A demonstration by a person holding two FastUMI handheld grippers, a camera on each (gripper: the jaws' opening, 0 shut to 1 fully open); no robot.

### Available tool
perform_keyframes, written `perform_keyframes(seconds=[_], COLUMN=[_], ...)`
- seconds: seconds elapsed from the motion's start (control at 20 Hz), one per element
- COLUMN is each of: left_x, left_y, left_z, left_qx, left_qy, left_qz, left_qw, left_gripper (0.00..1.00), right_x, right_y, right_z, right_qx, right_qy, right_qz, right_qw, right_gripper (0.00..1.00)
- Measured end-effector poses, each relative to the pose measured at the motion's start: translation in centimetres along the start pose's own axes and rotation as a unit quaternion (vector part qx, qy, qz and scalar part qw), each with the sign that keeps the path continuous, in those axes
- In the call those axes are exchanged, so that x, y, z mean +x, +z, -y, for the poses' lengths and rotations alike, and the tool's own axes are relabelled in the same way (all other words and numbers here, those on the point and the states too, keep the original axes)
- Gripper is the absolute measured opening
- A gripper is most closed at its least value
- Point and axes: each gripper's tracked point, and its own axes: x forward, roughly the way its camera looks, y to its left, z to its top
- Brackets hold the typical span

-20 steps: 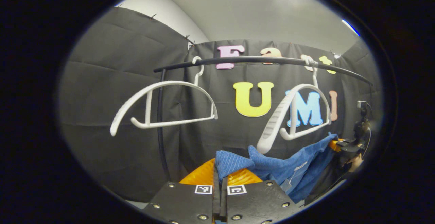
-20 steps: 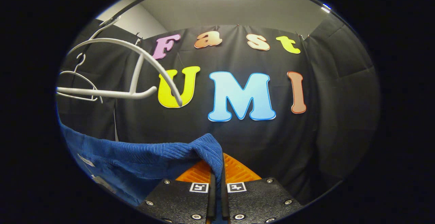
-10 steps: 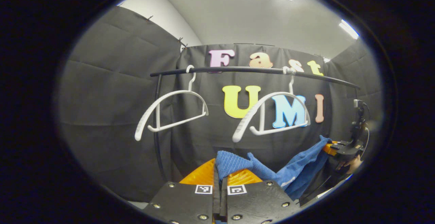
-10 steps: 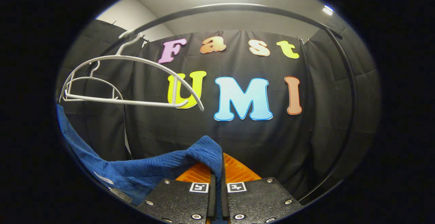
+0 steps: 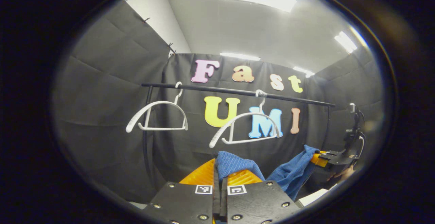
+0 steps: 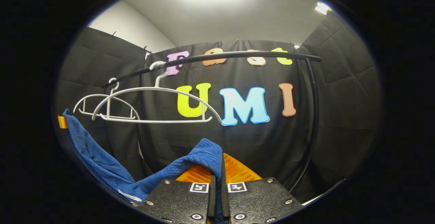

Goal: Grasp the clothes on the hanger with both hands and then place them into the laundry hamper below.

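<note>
Left gripper view: I look from low, tilted up at the clothes rail (image 5: pixel 238 91), well back from it; my left gripper (image 5: pixel 220 183) sits at bottom centre.
Right gripper view: I face the same rail (image 6: pixel 238 55) from low, nearer its right end post; my right gripper (image 6: pixel 217 183) is at bottom centre.
Shared: rail, both white hangers (image 5: pixel 246 128) (image 6: pixel 153 105), blue cloth (image 5: pixel 292 169) (image 6: pixel 91 156), ceiling lights.
Cross-sight: right gripper (image 5: pixel 323 157) at my left view's lower right edge.

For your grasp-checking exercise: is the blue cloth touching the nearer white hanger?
Apart. In the left gripper view, the blue cloth hangs below the nearer white hanger, with dark wall showing plainly between them.
</note>
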Motion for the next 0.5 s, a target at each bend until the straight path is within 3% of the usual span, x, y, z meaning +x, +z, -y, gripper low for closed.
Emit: perform_keyframes(seconds=[0.05,0.1,0.5], left_x=[-0.7,-1.4,-5.0], left_y=[-0.2,-0.6,-6.2], left_z=[0.3,0.6,4.8], left_qx=[-0.005,-0.011,-0.008], left_qy=[-0.006,-0.011,-0.069], left_qz=[-0.002,-0.008,-0.05], left_qw=[1.0,1.0,0.996], left_gripper=[0.01,0.06,0.01], right_x=[-1.0,-1.9,-8.4], right_y=[-0.1,-0.3,-5.1], right_z=[-0.6,-1.1,-6.2], right_qx=[0.0,-0.001,0.003], right_qy=[0.001,0.001,0.034], right_qz=[-0.001,-0.004,-0.047], right_qw=[1.0,1.0,0.998], right_gripper=[0.06,0.06,0.06])
